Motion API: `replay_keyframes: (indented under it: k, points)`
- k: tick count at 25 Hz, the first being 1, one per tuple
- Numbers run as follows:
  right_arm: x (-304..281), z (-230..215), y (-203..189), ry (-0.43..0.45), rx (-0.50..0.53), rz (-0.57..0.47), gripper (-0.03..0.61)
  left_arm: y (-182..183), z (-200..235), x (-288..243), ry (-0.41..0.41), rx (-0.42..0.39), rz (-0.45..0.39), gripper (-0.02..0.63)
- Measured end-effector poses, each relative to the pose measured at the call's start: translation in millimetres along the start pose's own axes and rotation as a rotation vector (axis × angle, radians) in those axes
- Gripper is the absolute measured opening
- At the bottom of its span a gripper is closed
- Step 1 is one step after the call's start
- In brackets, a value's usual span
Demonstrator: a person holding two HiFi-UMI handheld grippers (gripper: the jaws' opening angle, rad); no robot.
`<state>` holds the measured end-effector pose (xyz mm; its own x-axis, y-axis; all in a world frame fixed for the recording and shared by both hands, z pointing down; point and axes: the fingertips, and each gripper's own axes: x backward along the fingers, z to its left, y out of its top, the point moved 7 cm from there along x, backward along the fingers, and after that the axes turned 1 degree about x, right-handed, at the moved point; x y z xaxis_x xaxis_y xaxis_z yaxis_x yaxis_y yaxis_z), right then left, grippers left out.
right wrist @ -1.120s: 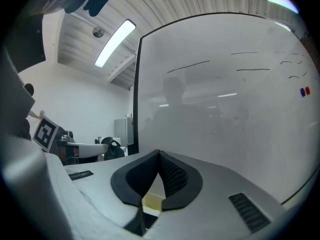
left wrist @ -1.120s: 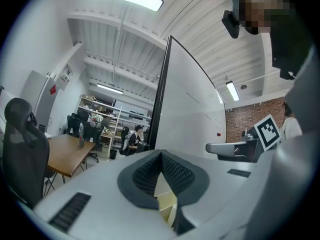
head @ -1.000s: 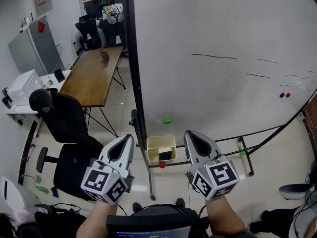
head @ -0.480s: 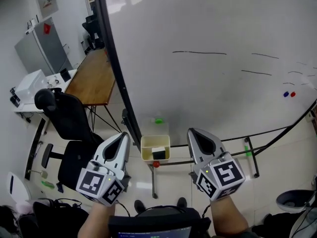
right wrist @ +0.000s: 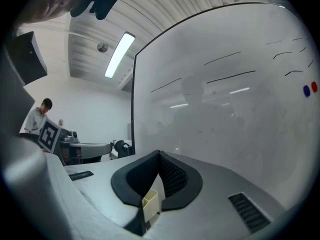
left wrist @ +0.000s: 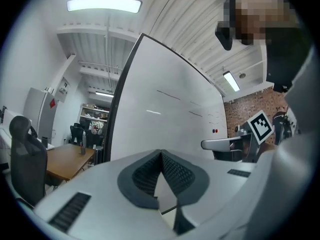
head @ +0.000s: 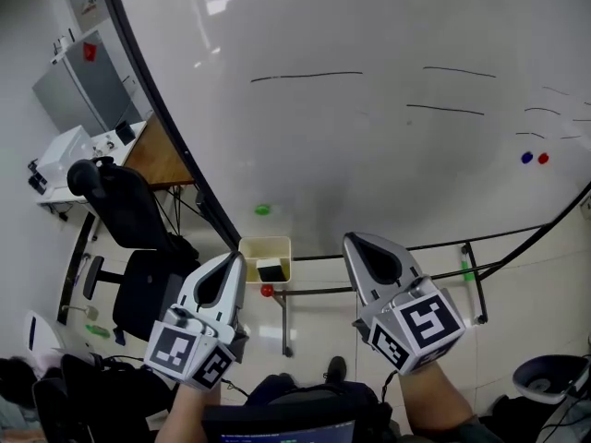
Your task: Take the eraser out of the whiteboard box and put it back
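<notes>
A pale yellow box [head: 265, 252] hangs at the whiteboard's [head: 369, 137] lower edge, with the black eraser [head: 271, 271] lying inside it. My left gripper [head: 235, 259] is shut and empty, its tip just left of the box. My right gripper [head: 355, 243] is shut and empty too, to the box's right and apart from it. In the right gripper view, a corner of the yellow box [right wrist: 150, 203] shows through the gap under the closed jaws of the right gripper [right wrist: 160, 154]. The left gripper [left wrist: 161, 153] points level toward the board.
A red knob [head: 267, 291] sits under the box and a green magnet [head: 263, 209] above it. Blue [head: 526, 157] and red [head: 543, 158] magnets are at the board's right. The board's stand [head: 388, 286] runs below. A black office chair [head: 120, 206] and a wooden table [head: 159, 155] stand to the left.
Both grippers have moved closer to the whiteboard and along it. The box now lies close beside the left gripper's tip instead of midway between the two. Both stay shut.
</notes>
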<state>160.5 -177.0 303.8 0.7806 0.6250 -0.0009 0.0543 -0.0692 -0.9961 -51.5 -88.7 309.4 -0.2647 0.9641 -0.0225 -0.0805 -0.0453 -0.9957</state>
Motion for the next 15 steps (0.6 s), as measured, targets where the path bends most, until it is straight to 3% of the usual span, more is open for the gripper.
replay_keyframes:
  k: [15]
  points:
    - [68.7,54.3,-2.7,-0.113,0.048,0.024,0.012,-18.3,-23.9,54.5,-0.107,0.091,-0.020,0.034]
